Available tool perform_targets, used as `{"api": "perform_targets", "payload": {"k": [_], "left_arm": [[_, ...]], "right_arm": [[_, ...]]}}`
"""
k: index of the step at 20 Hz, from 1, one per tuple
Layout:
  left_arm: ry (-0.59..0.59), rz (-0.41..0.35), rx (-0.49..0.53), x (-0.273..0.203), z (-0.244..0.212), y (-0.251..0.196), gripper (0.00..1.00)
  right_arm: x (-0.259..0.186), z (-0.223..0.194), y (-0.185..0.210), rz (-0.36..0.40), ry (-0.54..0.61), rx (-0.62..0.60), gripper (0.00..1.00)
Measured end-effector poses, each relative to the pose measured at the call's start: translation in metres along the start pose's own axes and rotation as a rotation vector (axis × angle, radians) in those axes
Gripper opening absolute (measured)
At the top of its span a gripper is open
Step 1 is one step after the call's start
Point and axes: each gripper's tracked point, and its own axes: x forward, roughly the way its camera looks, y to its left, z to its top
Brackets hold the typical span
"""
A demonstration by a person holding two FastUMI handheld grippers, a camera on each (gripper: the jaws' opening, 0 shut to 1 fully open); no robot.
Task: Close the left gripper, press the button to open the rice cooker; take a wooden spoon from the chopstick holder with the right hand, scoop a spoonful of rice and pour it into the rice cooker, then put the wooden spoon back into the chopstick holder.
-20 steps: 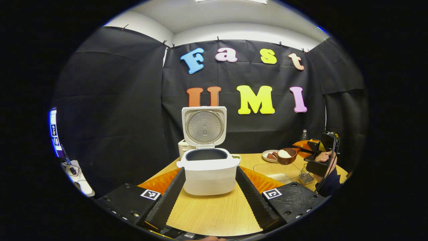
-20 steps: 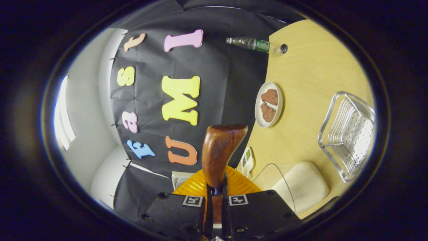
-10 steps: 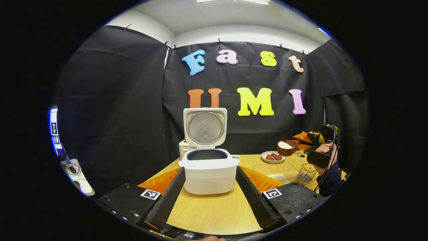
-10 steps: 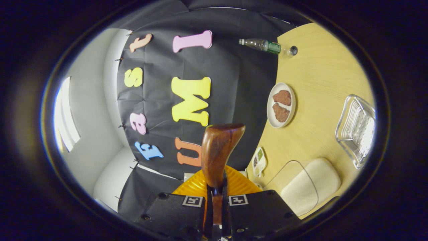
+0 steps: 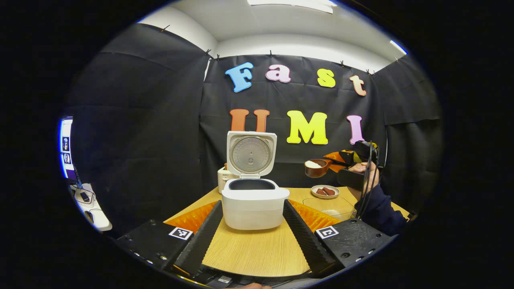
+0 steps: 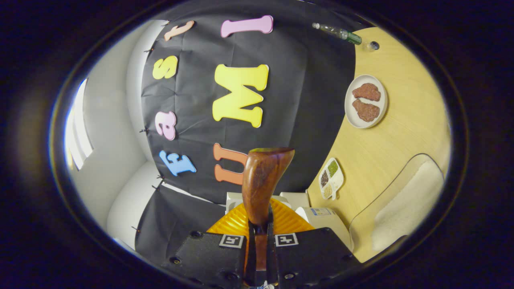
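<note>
Left gripper view level, facing rice cooker (image 5: 254, 200); right gripper view rolled sideways, seemingly above table (image 6: 401, 132); both share plate (image 5: 325, 192).

In the right gripper view, a white plate (image 6: 366, 102) with two brown patties sits upper right. A bottle (image 6: 341, 33) lies along the top edge. A small divided dish (image 6: 331, 179) of seasonings sits lower, right of centre.

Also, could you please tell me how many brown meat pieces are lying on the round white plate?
2. Both lie side by side on the plate in the right gripper view: one meat piece nearer the bottle, the other nearer the table's middle. None seems hidden.
</note>
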Motion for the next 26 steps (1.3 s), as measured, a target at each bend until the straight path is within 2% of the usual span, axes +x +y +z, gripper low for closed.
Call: {"api": "perform_targets", "payload": {"k": [5, 8, 11, 18, 22, 23, 24, 26], "left_arm": [[-0.002, 0.037, -0.009, -0.011, -0.002, 0.023, 0.97], [0.005, 0.053, -0.015, -0.014, -0.006, 0.031, 0.97], [0.014, 0.068, -0.018, -0.017, -0.009, 0.038, 0.97], [0.014, 0.079, -0.037, -0.021, -0.013, 0.047, 0.97], [0.02, 0.079, -0.041, -0.021, -0.016, 0.047, 0.97], [0.023, 0.08, -0.042, -0.021, -0.018, 0.048, 0.97], [0.025, 0.083, -0.04, -0.021, -0.02, 0.049, 0.97], [0.04, 0.104, -0.028, -0.022, -0.024, 0.054, 0.97]], "right_arm": [[0.057, -0.032, 0.027, -0.045, 0.02, -0.189, 0.15], [0.09, -0.055, 0.045, -0.066, 0.034, -0.355, 0.15], [0.117, -0.073, 0.047, -0.112, 0.029, -0.544, 0.15], [0.155, -0.105, 0.033, -0.182, 0.07, -0.886, 0.15], [0.163, -0.123, 0.043, -0.151, 0.079, -1.098, 0.15], [0.164, -0.129, 0.045, -0.135, 0.078, -1.153, 0.12], [0.163, -0.137, 0.051, -0.114, 0.077, -1.217, 0.16], [0.163, -0.158, 0.067, -0.046, 0.069, -1.35, 0.16]]}}
